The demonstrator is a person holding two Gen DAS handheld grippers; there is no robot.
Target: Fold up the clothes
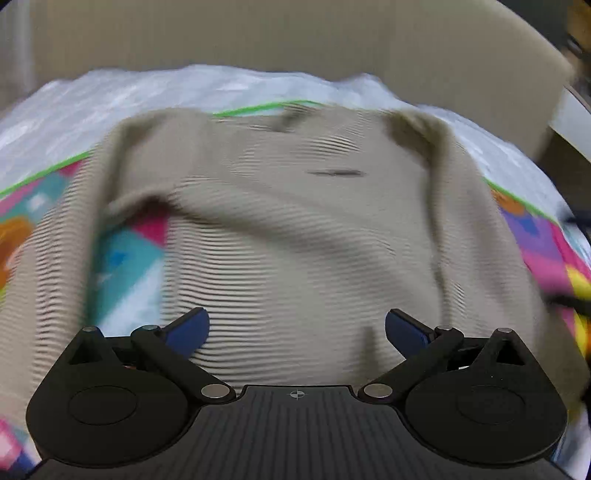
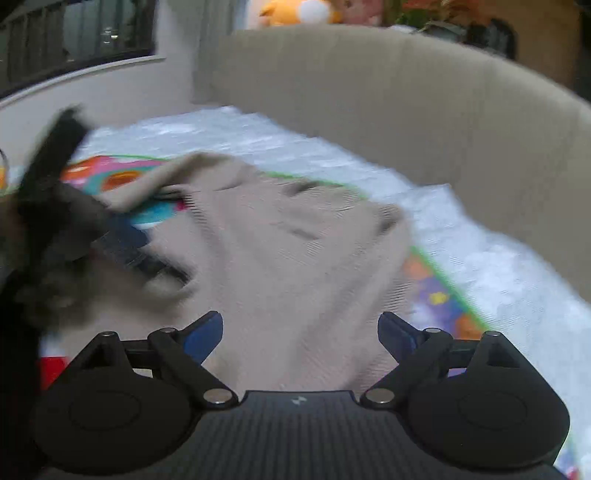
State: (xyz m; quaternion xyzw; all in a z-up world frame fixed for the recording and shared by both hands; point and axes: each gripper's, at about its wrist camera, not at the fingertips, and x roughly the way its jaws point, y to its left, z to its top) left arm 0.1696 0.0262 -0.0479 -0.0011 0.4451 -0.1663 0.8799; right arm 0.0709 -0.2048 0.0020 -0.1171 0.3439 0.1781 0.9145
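A beige ribbed sweater (image 1: 295,221) lies spread on a colourful play mat (image 1: 125,258), collar at the far side and one sleeve folded across the chest. My left gripper (image 1: 297,328) hovers open over its lower body, blue pads wide apart, nothing between them. In the right wrist view the same sweater (image 2: 295,258) lies ahead, and my right gripper (image 2: 300,334) is open above its hem. At the left of that view the blurred left gripper (image 2: 55,206) is over the sweater's left side. Both views are motion-blurred.
The mat (image 2: 443,295) lies on a white bedsheet (image 1: 147,96), also seen as the sheet (image 2: 498,266) at the right. A beige padded headboard (image 2: 369,92) curves behind. Plush toys (image 2: 295,13) sit above it. A dark window (image 2: 74,33) is at the far left.
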